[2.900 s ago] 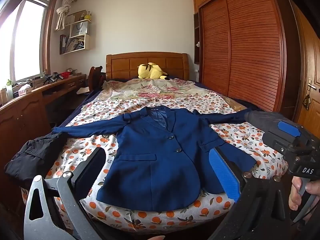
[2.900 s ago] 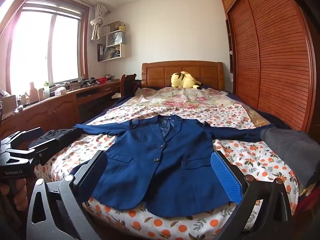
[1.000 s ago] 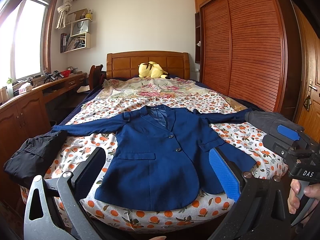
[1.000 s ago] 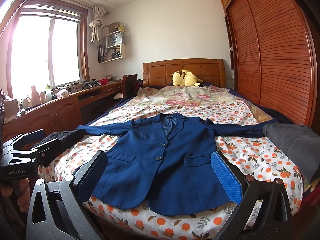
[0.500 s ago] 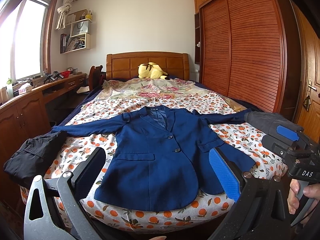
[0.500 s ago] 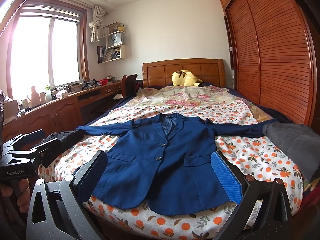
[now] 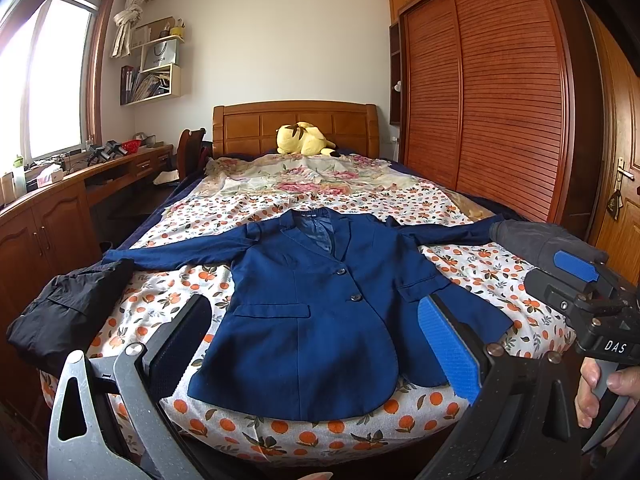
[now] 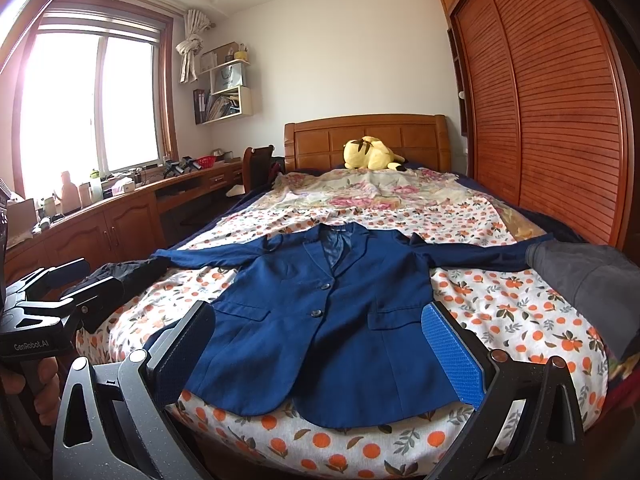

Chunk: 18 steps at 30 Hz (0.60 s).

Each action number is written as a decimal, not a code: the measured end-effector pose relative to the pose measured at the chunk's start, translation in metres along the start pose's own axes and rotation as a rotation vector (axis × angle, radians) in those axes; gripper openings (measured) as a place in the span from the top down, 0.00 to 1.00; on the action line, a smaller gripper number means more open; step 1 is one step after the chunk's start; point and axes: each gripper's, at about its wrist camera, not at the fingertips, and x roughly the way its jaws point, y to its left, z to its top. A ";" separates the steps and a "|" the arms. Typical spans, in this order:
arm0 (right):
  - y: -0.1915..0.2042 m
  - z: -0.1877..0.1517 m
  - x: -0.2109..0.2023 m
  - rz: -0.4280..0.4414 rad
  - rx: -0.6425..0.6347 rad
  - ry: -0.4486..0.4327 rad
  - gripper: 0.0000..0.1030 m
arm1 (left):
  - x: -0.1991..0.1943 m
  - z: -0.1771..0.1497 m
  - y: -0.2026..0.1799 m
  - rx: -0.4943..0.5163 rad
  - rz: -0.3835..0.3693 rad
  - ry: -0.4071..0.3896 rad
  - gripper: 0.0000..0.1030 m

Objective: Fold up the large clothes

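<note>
Our left gripper and right gripper, both spread empty, face the navy buttoned cloth blazer; collar at twelve o'clock, sleeves toward nine and three.

Jacket lies on bed, before plush toy.

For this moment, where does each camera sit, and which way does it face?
Left wrist: on the left tool, held at the foot of the bed, facing the headboard over the blue jacket; its own open fingers show, plus the right tool and hand.
Right wrist: on the right tool, same direction; its open fingers show, with the left tool at left.
Shared: jacket, black garment, grey garment, yellow plush.
</note>
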 end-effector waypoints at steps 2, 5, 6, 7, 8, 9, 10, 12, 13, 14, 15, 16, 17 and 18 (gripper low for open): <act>-0.001 0.000 0.000 0.000 0.001 0.002 0.00 | 0.000 0.000 0.000 0.000 0.000 0.000 0.00; -0.001 0.001 0.000 0.000 0.004 0.003 0.00 | 0.000 0.000 0.000 0.000 -0.001 0.000 0.00; -0.001 0.001 0.000 0.000 0.005 0.004 0.00 | -0.001 0.000 -0.001 0.000 -0.001 0.000 0.00; -0.001 0.001 0.000 0.000 0.005 0.004 0.00 | 0.000 0.000 0.000 0.001 0.000 0.001 0.00; -0.001 0.001 0.000 -0.001 0.005 0.003 0.00 | 0.000 0.000 0.000 0.001 0.001 0.001 0.00; -0.001 0.001 0.000 -0.001 0.004 0.004 0.00 | 0.001 -0.001 0.000 -0.001 0.001 0.003 0.00; -0.001 0.001 0.000 0.000 0.005 0.005 0.00 | 0.001 -0.002 0.001 -0.003 0.000 0.005 0.00; -0.001 0.001 0.000 0.000 0.004 0.004 0.00 | 0.001 -0.003 0.002 -0.007 -0.001 0.007 0.00; -0.001 0.001 0.000 0.000 0.004 0.004 0.00 | 0.004 -0.005 0.005 -0.008 0.000 0.011 0.00; -0.002 0.000 0.001 -0.001 0.003 0.005 0.00 | 0.005 -0.006 0.006 -0.010 0.001 0.014 0.00; -0.002 0.000 0.001 -0.001 0.004 0.007 0.00 | 0.007 -0.007 0.007 -0.011 0.002 0.019 0.00; -0.002 0.000 0.002 0.000 0.004 0.009 0.00 | 0.009 -0.008 0.009 -0.013 0.006 0.025 0.00; -0.002 0.000 0.003 -0.001 0.005 0.010 0.00 | 0.012 -0.010 0.011 -0.014 0.011 0.033 0.00; -0.003 -0.001 0.004 -0.001 0.006 0.010 0.00 | 0.016 -0.011 0.012 -0.014 0.018 0.042 0.00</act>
